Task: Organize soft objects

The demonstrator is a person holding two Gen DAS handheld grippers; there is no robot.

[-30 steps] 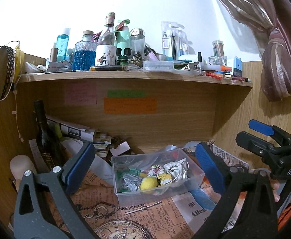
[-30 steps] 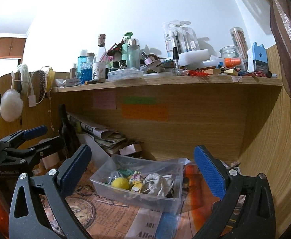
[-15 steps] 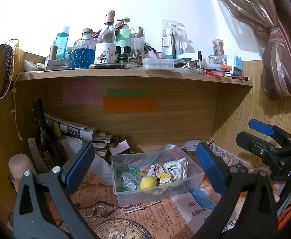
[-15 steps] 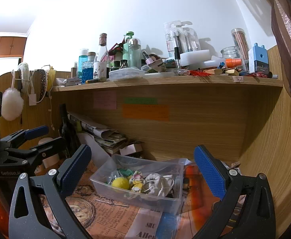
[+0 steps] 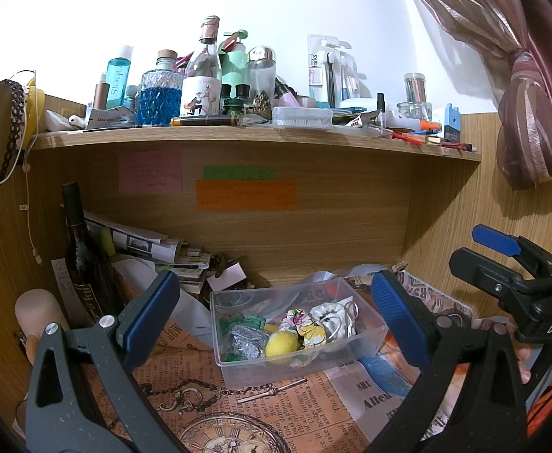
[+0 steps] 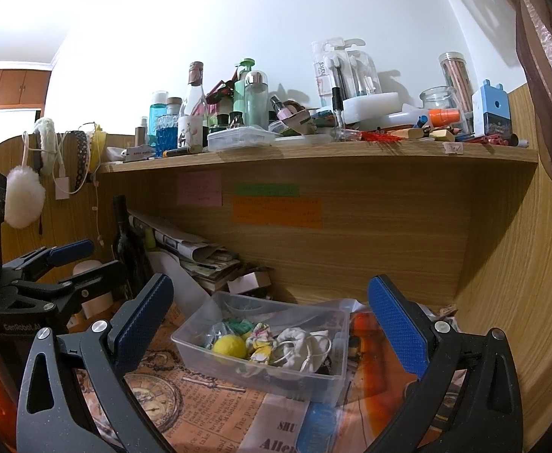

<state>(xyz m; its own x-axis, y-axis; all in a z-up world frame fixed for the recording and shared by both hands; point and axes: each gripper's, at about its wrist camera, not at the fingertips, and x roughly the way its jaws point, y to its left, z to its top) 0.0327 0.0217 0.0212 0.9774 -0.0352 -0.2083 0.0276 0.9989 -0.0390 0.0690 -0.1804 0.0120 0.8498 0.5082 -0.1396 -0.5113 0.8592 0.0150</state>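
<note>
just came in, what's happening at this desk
A person is holding a gripper in each hand, both aimed at a clear plastic box on the newspaper-covered desk under the shelf. The left gripper and right gripper are both open and hold nothing. The box holds small soft things: a yellow ball, a floral cloth and a white pouch. Neither gripper touches the box or anything in it.

Home bedroom nook: wooden shelf (image 5: 238, 136) crowded with toiletry bottles (image 5: 116, 77), tied-back curtain (image 5: 521, 87), sticky notes (image 5: 245, 194) behind.
</note>
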